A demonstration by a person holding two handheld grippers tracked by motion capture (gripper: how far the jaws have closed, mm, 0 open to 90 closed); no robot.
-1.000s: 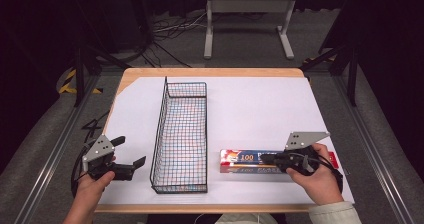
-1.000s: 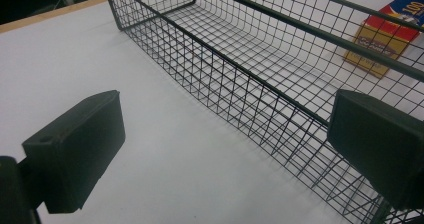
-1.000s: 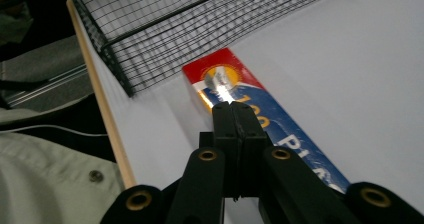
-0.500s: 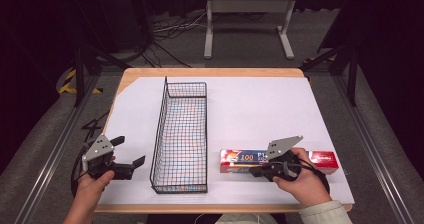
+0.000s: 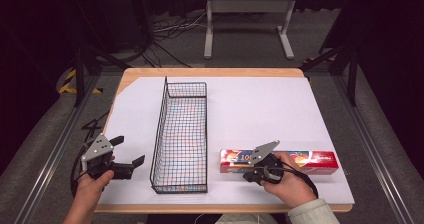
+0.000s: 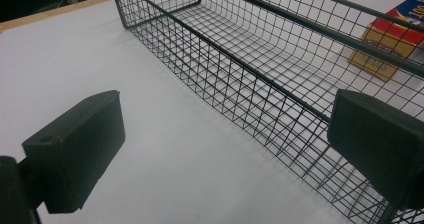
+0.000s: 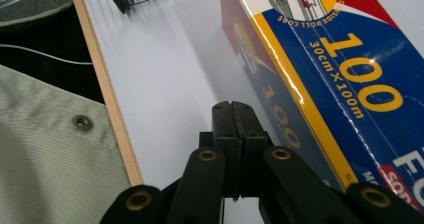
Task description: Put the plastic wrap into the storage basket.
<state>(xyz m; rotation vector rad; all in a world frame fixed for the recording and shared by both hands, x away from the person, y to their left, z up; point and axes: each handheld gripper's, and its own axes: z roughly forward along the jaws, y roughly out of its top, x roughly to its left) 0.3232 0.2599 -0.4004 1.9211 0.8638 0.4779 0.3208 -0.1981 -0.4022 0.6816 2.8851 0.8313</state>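
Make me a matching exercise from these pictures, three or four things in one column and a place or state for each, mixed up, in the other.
Things:
1. wire basket
2. foil box
3. left gripper
4. right gripper

Places or states:
A. jaws shut, right beside the long box near the table's front edge
B. stands empty in the middle of the white table
C. jaws wide apart, nothing between them, left of the basket
D. lies flat to the right of the basket

Pairs: 1-B, 2-D, 3-C, 4-A

A red, blue and yellow box (image 5: 300, 160), a black wire-grid basket (image 5: 181, 134), a white table sheet (image 5: 260, 114).
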